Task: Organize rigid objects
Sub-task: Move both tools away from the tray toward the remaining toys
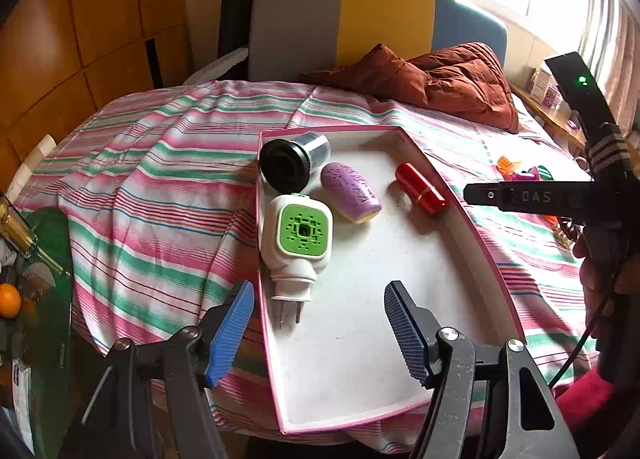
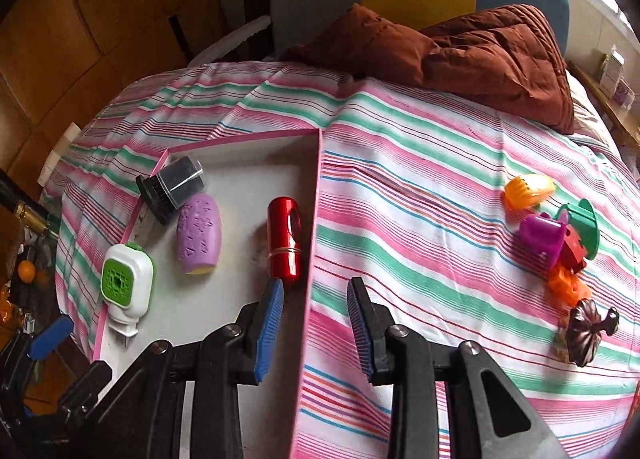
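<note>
Up close, the right gripper (image 2: 315, 323) has its blue-padded jaws parted a little with nothing between them, straddling the right wall of the pink-rimmed tray (image 2: 308, 259); its left pad hangs over the tray floor just short of the red metal cylinder (image 2: 284, 239), not touching it. The left gripper (image 1: 320, 333) stands wider open and also empty, one pad outside the tray's (image 1: 472, 235) left wall and the other above its bare white floor, near the prongs of the white and green plug-in device (image 1: 298, 247).

Inside the tray, the plug-in device lies against the left wall, the black-capped clear cylinder (image 1: 294, 159) sits in the far left corner, the purple embossed oval piece (image 1: 351, 191) lies beside them toward the middle, and the red cylinder lies next to the right wall.

Well to the right of the tray, on the striped bedsheet (image 2: 420, 219), lies a cluster of small things: an orange plastic piece (image 2: 528, 189), a purple plastic cup (image 2: 540, 239), a green plastic piece (image 2: 586, 227) and a dark ribbed metal knob (image 2: 588, 333)
</note>
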Demonstrator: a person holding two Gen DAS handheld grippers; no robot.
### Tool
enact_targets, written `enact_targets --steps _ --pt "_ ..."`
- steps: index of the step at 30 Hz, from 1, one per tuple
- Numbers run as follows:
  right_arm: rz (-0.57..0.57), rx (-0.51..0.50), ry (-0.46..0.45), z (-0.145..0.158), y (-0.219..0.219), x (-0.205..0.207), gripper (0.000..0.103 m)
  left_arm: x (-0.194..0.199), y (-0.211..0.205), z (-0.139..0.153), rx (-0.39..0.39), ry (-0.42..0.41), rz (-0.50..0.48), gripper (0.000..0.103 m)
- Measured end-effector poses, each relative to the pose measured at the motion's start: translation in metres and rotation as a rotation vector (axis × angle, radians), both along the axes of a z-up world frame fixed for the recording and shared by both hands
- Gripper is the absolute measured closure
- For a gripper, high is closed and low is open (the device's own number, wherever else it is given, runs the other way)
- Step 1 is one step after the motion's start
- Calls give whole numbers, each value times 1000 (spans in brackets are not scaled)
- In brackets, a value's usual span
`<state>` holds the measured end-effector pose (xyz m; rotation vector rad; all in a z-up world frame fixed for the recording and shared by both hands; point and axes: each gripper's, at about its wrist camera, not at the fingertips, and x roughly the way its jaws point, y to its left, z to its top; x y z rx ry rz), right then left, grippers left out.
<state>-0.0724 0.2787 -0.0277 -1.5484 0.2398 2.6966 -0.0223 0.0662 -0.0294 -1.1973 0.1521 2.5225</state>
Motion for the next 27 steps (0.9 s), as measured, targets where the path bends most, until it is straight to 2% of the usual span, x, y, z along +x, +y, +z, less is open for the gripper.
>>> enact_targets --steps 7,13,20,27 --pt "-61 10 30 11 29 23 70 4 9 2 -7 6 -24 34" --pt "-177 26 67 25 81 45 70 5 23 4 -20 5 -58 34" --pt "-459 -2 110 35 179 79 69 5 47 9 -25 11 -114 30" --pt "-735 -55 107 10 261 114 68 2 87 20 -33 28 -194 29"
